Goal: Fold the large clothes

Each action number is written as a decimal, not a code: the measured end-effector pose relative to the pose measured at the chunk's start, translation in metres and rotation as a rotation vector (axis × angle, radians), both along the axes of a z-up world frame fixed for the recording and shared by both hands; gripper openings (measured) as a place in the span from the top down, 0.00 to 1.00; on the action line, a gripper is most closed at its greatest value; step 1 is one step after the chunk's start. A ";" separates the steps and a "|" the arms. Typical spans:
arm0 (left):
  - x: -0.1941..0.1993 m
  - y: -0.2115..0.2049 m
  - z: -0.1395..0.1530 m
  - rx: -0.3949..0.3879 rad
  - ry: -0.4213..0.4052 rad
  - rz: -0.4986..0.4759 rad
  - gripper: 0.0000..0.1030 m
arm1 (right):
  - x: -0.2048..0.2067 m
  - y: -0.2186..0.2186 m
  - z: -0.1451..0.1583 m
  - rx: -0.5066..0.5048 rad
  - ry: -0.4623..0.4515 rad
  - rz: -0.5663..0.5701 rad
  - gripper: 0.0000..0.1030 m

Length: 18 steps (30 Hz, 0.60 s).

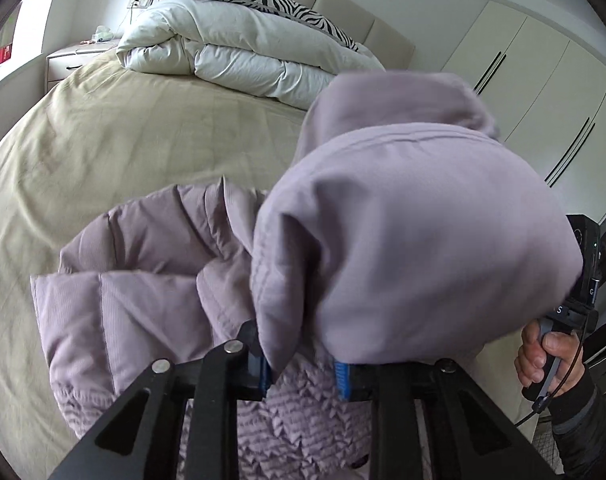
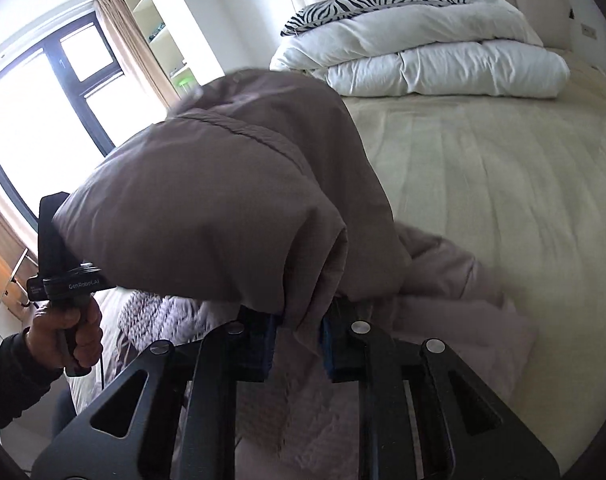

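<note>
A lilac puffer jacket [image 1: 403, 232] hangs lifted over the near end of the bed, its quilted lower part [image 1: 143, 280] resting on the sheet. My left gripper [image 1: 301, 376] is shut on a fold of the jacket's edge, fabric pinched between the blue pads [image 1: 343, 380]. In the right wrist view the same jacket [image 2: 223, 200] looks brownish against the window light, and my right gripper [image 2: 299, 350] is shut on another fold of it. Each view shows the other handheld gripper beside the raised fabric, held by a hand [image 1: 543, 360].
The bed sheet [image 1: 123, 140] is beige. A folded white duvet [image 1: 239, 52] and a zebra pillow [image 2: 375, 0] lie at the headboard. A nightstand [image 1: 75, 58] stands far left, a wardrobe [image 1: 543, 92] at the right, and a window [image 2: 35, 100] at the left.
</note>
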<state>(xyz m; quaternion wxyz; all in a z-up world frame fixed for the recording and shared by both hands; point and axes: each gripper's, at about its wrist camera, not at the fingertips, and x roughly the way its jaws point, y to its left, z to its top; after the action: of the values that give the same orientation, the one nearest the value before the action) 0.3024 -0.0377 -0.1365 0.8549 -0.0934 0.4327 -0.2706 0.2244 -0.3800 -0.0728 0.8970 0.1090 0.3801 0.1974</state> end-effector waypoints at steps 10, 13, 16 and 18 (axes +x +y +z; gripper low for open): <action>-0.086 0.046 -0.004 0.098 0.068 0.060 0.51 | -0.107 -0.015 -0.051 -0.096 0.172 -0.170 0.76; -0.094 0.041 0.023 0.125 -0.022 0.068 0.48 | -0.131 -0.024 -0.035 -0.048 0.141 -0.204 0.76; -0.094 0.018 0.057 0.107 -0.129 0.039 0.41 | -0.139 -0.012 -0.007 0.016 0.049 -0.172 0.76; -0.091 -0.003 0.076 0.121 -0.214 0.024 0.33 | -0.133 0.001 0.012 0.050 -0.009 -0.147 0.76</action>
<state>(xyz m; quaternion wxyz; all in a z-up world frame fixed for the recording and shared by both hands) 0.2113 -0.0406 -0.0603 0.9034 -0.0173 0.3532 -0.2424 0.0913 -0.3793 -0.0607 0.9079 0.1583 0.3618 0.1409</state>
